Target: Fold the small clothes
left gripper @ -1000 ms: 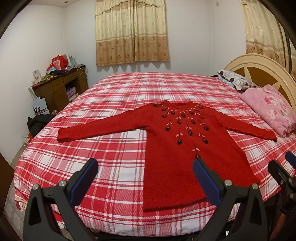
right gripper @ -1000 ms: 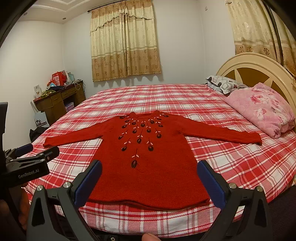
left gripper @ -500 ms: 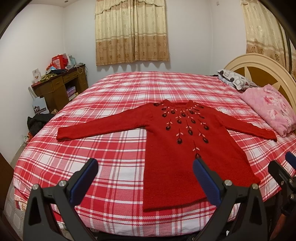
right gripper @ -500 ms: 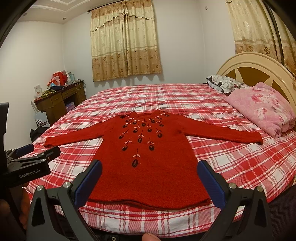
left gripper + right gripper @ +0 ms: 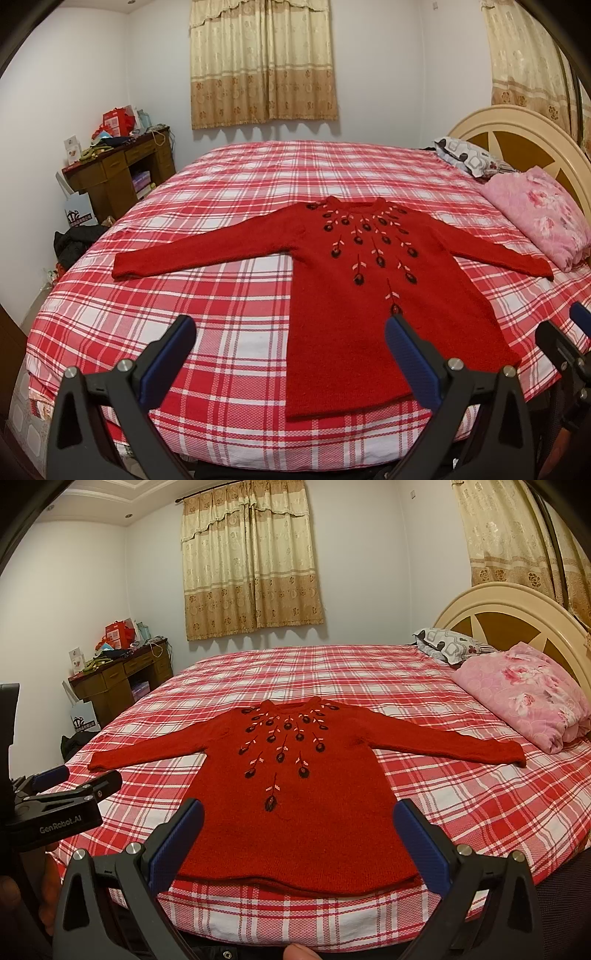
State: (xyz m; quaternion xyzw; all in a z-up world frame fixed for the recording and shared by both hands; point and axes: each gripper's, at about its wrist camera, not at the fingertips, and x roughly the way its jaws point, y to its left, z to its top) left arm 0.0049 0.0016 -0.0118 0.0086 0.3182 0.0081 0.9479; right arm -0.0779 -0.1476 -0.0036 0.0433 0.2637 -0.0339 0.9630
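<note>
A small red knit sweater [image 5: 354,317] with dark embroidered flowers lies flat and face up on the red plaid bed [image 5: 229,314], both sleeves spread out. It also shows in the right wrist view [image 5: 295,812]. My left gripper [image 5: 290,332] is open and empty, above the bed's near edge, left of the sweater's hem. My right gripper [image 5: 299,812] is open and empty, centred before the hem. The left gripper [image 5: 88,779] shows at the left of the right wrist view.
A pink floral quilt [image 5: 543,221] and a patterned pillow [image 5: 465,158] lie by the cream headboard [image 5: 517,133] at the right. A cluttered wooden desk [image 5: 118,170] stands by the far left wall, with dark bags on the floor beside it.
</note>
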